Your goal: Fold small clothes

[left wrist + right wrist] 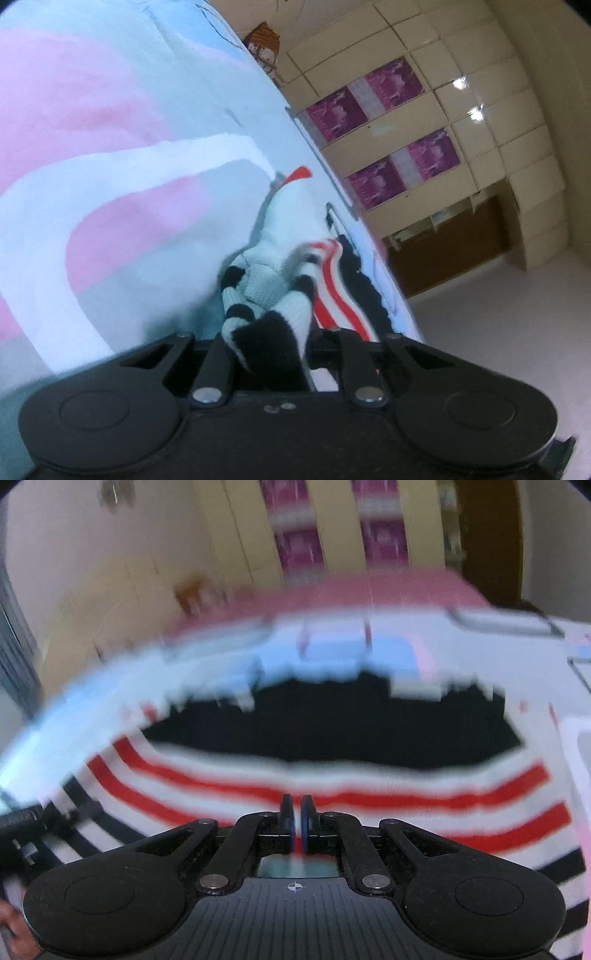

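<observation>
A small knit sweater with black, red and white stripes (332,768) lies spread on the pale patterned bed cover (369,653) in the blurred right wrist view. My right gripper (296,812) hangs just above its striped part, jaws nearly together; whether it pinches cloth is unclear. In the left wrist view a bunched fold of the same sweater (269,295) fills my left gripper (269,343), which is shut on it; the fingertips are buried in the knit. The other gripper (26,827) shows at the left edge of the right wrist view.
The bed cover (110,147) has pink and white bands. A cream wardrobe wall with magenta panels (388,122) and a brown door (443,243) stand beyond the bed. Pale floor (498,314) lies to the right of the bed edge.
</observation>
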A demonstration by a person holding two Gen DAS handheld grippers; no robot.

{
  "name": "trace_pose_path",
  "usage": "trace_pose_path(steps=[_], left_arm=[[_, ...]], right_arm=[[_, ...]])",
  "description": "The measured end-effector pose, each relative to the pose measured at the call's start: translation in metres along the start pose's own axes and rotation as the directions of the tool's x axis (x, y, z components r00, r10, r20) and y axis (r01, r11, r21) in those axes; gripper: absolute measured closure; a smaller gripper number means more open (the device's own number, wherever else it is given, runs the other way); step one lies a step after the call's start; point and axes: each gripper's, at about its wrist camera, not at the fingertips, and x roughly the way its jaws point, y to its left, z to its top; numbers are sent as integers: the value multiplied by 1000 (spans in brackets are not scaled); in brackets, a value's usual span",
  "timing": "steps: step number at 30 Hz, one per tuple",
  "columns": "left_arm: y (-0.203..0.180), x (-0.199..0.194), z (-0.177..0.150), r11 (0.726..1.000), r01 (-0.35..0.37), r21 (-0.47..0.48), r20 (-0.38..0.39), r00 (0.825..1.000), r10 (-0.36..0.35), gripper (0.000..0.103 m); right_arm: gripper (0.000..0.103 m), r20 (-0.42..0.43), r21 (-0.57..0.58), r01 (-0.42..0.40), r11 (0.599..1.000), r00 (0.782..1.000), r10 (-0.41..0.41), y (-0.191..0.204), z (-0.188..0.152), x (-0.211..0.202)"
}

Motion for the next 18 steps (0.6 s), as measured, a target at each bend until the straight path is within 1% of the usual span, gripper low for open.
trace_pose_path(steps=[1,4,7,9,11,13,15,18], left_arm=[[-3,0,0,1000,-9,15,-2,1000,9,88],[-5,0,2,1000,-7,9,1,1000,7,88],[-8,-8,-4,999,-8,39,24,1000,7,88],[-16,-12,-7,997,-6,76,46,999,3,89],[-32,-19,-10,992,-4,125,69,998,-5,89],[-54,-23,-13,983,0,182,84,996,-15,89],[-78,-26,-19,968,-2,250,92,996,-22,89],[-120,-28,-34,932,4,364,92,995,-40,90]], right_arm=[[100,5,0,-1,1000,1000,1,0,0,1],[100,5,-1,2,1000,1000,-2,-1,0,2],[100,12,-2,-6,1000,1000,6,-3,-4,1],[100,16,1,-20,1000,1000,20,-5,-5,0],[101,20,4,-39,999,999,39,-8,-4,-1],[103,24,20,-60,998,998,60,-13,-3,-1],[103,28,45,-94,995,995,93,-21,-2,-1],[103,37,116,-154,981,988,151,-37,1,-7]])
